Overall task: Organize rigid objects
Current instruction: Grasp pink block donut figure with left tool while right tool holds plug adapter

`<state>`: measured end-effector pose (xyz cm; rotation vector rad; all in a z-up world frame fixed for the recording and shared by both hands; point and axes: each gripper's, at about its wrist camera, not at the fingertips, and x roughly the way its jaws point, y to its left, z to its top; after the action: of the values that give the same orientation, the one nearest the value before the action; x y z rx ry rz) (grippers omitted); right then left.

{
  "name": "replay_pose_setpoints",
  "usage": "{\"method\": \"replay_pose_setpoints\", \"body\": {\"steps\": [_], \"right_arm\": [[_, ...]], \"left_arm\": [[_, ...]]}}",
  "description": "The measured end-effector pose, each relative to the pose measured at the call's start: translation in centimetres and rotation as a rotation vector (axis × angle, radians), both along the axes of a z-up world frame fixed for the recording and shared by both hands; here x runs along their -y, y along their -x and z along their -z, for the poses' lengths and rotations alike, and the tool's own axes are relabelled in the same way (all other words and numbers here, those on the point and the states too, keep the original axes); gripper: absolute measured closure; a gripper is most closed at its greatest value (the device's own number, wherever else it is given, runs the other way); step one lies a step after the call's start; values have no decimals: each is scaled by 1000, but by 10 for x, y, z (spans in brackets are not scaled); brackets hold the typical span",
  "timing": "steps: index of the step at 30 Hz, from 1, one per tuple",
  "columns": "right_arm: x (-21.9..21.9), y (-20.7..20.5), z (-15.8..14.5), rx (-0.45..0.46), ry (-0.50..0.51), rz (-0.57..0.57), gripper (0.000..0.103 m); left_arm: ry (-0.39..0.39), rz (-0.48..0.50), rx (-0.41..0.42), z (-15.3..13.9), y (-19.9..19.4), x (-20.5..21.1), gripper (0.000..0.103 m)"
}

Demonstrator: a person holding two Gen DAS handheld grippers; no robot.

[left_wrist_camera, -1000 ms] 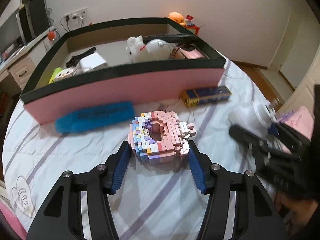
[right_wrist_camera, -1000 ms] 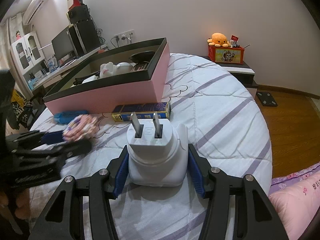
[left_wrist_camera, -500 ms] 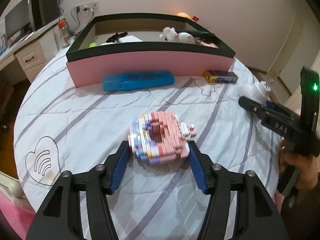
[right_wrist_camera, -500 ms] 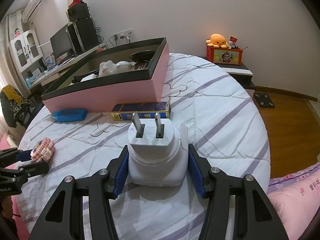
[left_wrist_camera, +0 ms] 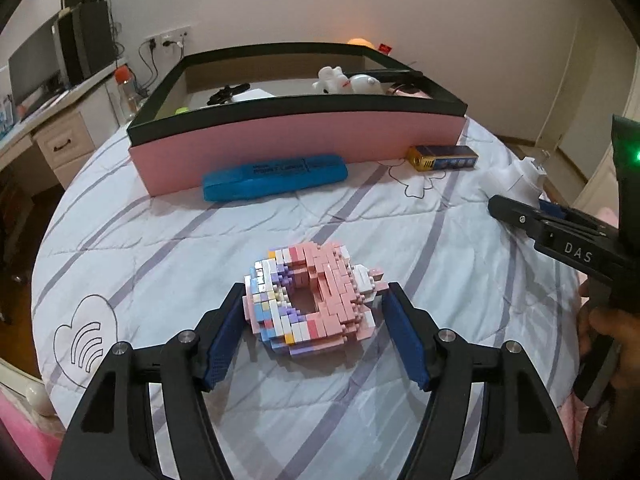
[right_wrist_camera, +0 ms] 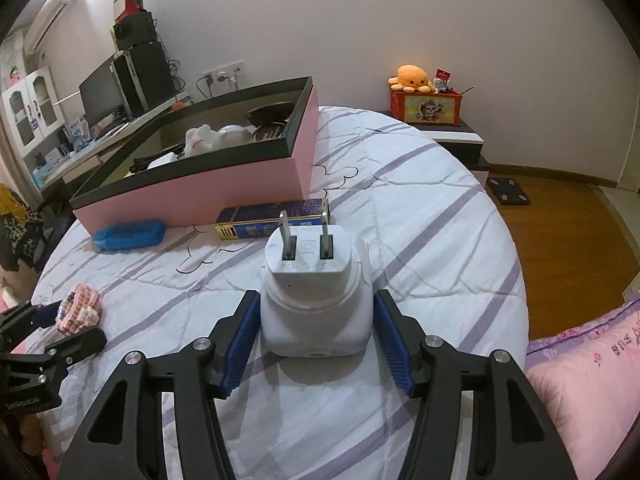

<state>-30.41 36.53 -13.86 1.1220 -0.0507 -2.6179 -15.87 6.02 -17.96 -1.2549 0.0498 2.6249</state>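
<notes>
A pink box (left_wrist_camera: pixel 296 140) fills the upper centre, a blue case (left_wrist_camera: pixel 276 176) touching it. Left gripper (left_wrist_camera: pixel 316 340) jaws are opening around a pastel brick donut (left_wrist_camera: pixel 312 300); right gripper (right_wrist_camera: pixel 316 336) jaws are opening beside a white plug (right_wrist_camera: pixel 316 300).

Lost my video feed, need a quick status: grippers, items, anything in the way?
Left gripper opening, brick donut loose between fingers. Right gripper open around white plug, on the bed. Path to pink box unobstructed.
</notes>
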Motion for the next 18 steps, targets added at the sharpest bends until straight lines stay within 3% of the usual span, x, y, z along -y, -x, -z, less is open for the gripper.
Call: {"method": "replay_pose_setpoints", "body": {"steps": [7, 10, 18], "right_arm": [[-4, -5, -1, 7, 36, 33, 44], [-2, -8, -2, 7, 24, 22, 49], [8, -3, -2, 13, -28, -1, 49]], "left_arm": [[-5, 10, -4, -4, -6, 9, 34], [-8, 9, -7, -5, -8, 12, 34], [-30, 21, 9, -2, -9, 17, 34]]}}
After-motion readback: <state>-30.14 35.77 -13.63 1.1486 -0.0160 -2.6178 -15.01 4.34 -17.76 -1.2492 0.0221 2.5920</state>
